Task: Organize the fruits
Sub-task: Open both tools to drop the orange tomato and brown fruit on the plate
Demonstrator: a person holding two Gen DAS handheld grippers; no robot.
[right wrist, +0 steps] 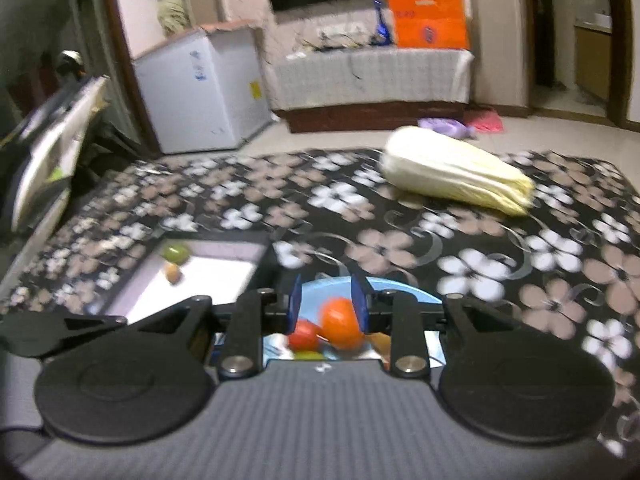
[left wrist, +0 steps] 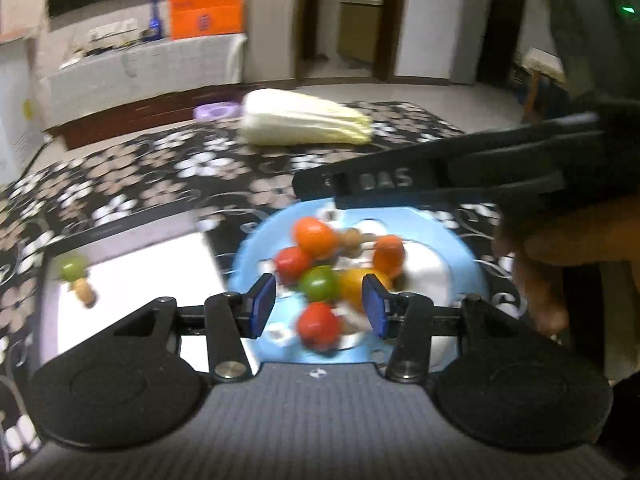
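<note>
Your left gripper (left wrist: 319,306) hangs over the blue plate (left wrist: 460,248), and its two blue pads stand apart with nothing squeezed between them. The pile of little fruits sits right under it and a bit ahead. A green fruit (left wrist: 319,283) and a yellow fruit (left wrist: 354,284) show in the gap between the pads, and a red fruit (left wrist: 318,326) lies closest to you. The picture is blurry, so you cannot be sure which kind of fruit each one is.

Your right gripper (right wrist: 326,306) is over the far edge of the same plate (right wrist: 404,294). Its pads are close together. An orange fruit (right wrist: 340,322) sits in the narrow gap, right up against the right pad, but the blur hides whether both pads press on it. So you cannot tell if it is held.

The white tray (left wrist: 132,276) lies to the left of the plate, just beside it. One green fruit (left wrist: 72,269) and a tan piece (left wrist: 85,292) already lie in it.

The fruits are round, so they have no long side to line up with. What matters is this: the tray is on the left, so your left hand is the nearer one to it. Both hands are very near each other over the plate, so watch that they do not bump.
</note>
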